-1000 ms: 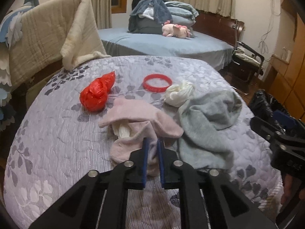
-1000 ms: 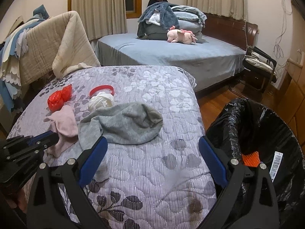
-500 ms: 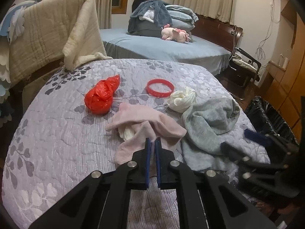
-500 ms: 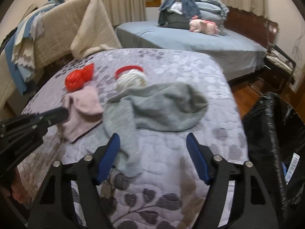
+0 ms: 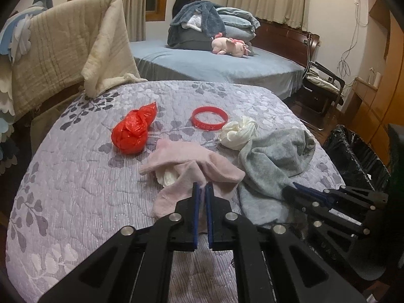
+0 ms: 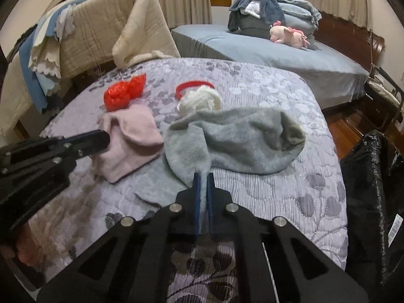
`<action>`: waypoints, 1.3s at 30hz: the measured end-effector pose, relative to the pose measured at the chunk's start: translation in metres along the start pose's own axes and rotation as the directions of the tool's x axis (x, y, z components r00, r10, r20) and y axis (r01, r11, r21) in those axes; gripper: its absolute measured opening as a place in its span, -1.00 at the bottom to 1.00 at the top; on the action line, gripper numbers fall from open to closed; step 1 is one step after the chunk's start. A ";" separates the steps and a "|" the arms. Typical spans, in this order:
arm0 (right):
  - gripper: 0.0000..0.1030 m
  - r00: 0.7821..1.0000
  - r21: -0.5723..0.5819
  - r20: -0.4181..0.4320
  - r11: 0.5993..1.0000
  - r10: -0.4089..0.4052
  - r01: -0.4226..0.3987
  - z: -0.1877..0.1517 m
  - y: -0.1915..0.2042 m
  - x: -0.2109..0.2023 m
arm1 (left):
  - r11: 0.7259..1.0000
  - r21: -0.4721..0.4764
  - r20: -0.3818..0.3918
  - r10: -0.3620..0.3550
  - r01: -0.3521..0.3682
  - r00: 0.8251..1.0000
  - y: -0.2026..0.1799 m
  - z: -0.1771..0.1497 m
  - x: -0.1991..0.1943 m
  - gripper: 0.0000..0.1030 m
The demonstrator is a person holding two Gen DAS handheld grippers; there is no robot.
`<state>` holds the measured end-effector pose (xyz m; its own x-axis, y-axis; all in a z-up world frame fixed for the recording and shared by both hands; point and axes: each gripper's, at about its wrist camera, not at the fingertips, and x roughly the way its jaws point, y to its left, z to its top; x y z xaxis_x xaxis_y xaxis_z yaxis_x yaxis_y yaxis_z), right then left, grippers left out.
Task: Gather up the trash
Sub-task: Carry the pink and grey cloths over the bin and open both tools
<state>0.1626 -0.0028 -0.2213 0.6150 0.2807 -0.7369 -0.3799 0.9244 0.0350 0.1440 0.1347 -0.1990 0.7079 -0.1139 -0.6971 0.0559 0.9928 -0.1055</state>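
On the lilac quilt (image 5: 75, 202) lie a crumpled red plastic bag (image 5: 132, 132), a red ring (image 5: 209, 118), a white crumpled wad (image 5: 238, 132), a pink cloth (image 5: 194, 169) and a grey cloth (image 5: 275, 159). My left gripper (image 5: 201, 189) is shut on the near edge of the pink cloth. My right gripper (image 6: 203, 179) is shut on a fold of the grey cloth (image 6: 232, 139). The bag (image 6: 123, 93), ring (image 6: 194, 85), wad (image 6: 199, 99) and pink cloth (image 6: 128, 136) also show in the right wrist view. A white scrap peeks from under the pink cloth.
A black-lined trash bin (image 6: 373, 202) stands at the bed's right edge; it also shows in the left wrist view (image 5: 353, 156). A blanket-draped rack (image 5: 58, 50) is at the left. A second bed (image 5: 214, 63) with a pink plush lies behind.
My right gripper swung left from the bin over the bed and shut on the grey cloth. My left gripper stayed shut on the pink cloth.
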 end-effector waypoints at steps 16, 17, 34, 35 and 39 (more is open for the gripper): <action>-0.92 0.979 0.037 0.204 0.999 -0.029 0.022 0.058 -0.033 -0.085 | 0.996 0.030 0.128 -0.085 0.082 0.988 -0.030 0.047 -0.047 -0.90; -0.92 0.977 0.042 0.211 0.999 -0.031 0.023 0.061 -0.036 -0.090 | 0.996 0.031 0.135 -0.089 0.085 0.987 -0.032 0.049 -0.050 -0.90; -0.92 0.958 0.081 0.276 0.995 -0.074 0.053 0.077 -0.065 -0.133 | 0.989 0.061 0.211 -0.147 0.137 0.966 -0.059 0.079 -0.080 -0.91; -0.92 0.958 0.082 0.277 0.995 -0.077 0.056 0.077 -0.066 -0.134 | 0.988 0.066 0.212 -0.153 0.142 0.965 -0.064 0.081 -0.080 -0.91; -0.92 0.955 0.089 0.281 0.994 -0.091 0.068 0.076 -0.073 -0.142 | 0.984 0.090 0.214 -0.169 0.153 0.962 -0.079 0.083 -0.080 -0.91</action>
<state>0.1554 -0.0903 -0.0685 0.8164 0.2570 -0.5171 -0.2742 0.9606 0.0446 0.1417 0.0684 -0.0762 0.8222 -0.2695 -0.5014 0.2262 0.9630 -0.1468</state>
